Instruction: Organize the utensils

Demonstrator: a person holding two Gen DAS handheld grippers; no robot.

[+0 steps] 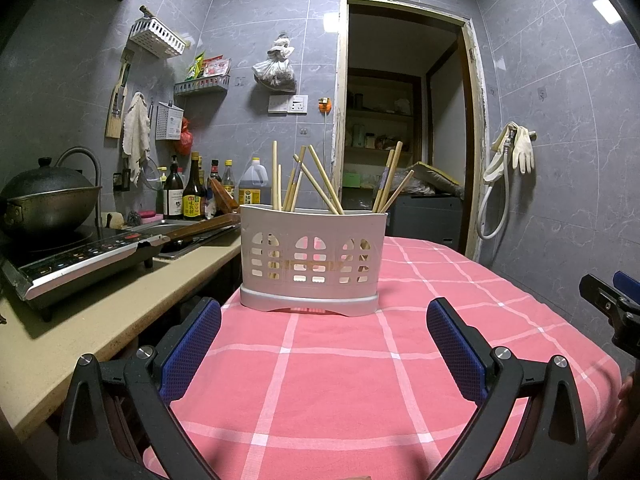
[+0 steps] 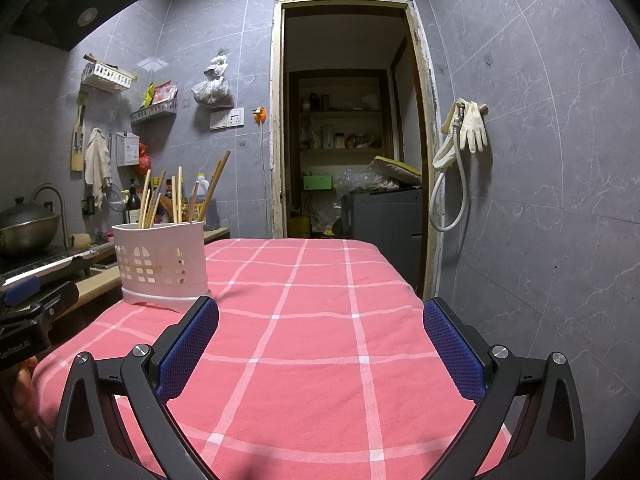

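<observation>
Standing in the white slotted holder (image 1: pixel 310 256) at the pink checked cloth's (image 1: pixel 340 380) far left, the chopsticks (image 1: pixel 316 180) look sorted already or awaiting rearranging, left gripper (image 1: pixel 324 344) and right gripper (image 2: pixel 320 344) both spread wide, holding nothing

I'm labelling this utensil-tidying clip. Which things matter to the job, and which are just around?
Job: chopsticks; white holder; left gripper; right gripper, both open and empty.

Just around: wok; sauce bottles; rubber gloves; pink checked cloth.
</observation>
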